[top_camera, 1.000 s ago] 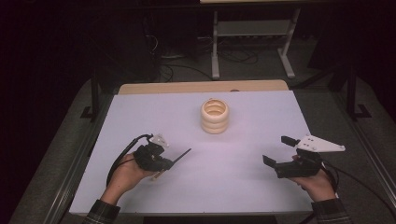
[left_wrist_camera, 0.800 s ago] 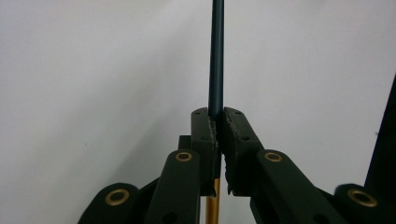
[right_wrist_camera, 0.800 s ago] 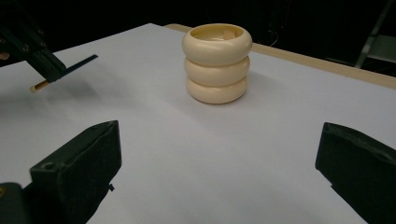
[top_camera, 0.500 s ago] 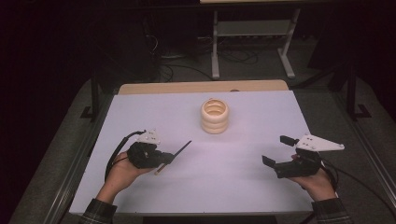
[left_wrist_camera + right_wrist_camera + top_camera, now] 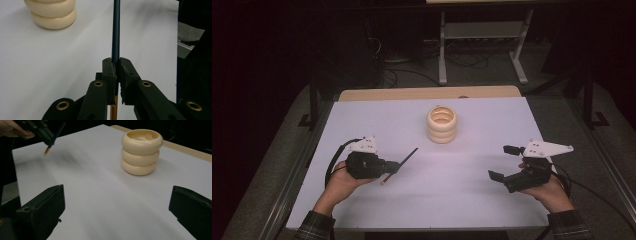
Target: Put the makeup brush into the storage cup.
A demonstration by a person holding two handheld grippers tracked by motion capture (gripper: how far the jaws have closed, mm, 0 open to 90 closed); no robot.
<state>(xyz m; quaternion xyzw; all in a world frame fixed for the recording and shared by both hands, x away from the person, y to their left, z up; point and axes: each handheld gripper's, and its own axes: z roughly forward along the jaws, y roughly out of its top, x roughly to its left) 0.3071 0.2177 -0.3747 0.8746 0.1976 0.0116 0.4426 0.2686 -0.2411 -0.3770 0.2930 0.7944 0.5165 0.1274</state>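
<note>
Cream-coloured holder [image 5: 442, 124], three stacked rings with an open top, upright at the middle of the far half of the white counter [image 5: 377, 120]. Dark pencil [image 5: 404, 161] with a yellowish near end, clamped crosswise in the left gripper [image 5: 391, 167] at the near left of the counter, well apart from the holder. Fingers [image 5: 110, 72] of that gripper closed tight on the pencil [image 5: 115, 30], seen in the left gripper view as a dark shaft rising straight up between the two pads, with the yellow end [image 5: 113, 110] poking out below them. Pencil lifted off the counter, slanting from near left up toward far right, tip aimed roughly toward the holder [image 5: 51, 12]. Left hand [image 5: 339, 182] wrapped around the gripper body, plaid sleeve at the bottom edge. Right gripper [image 5: 504, 162] at the near right, held in the right hand [image 5: 554, 192], fingers [image 5: 42, 212] spread wide with nothing between them, only bare counter [image 5: 105, 202]. Holder [image 5: 142, 151] ahead of those open fingers in the right gripper view, left gripper [image 5: 47, 140] and pencil [image 5: 53, 137] at the upper left there.
</note>
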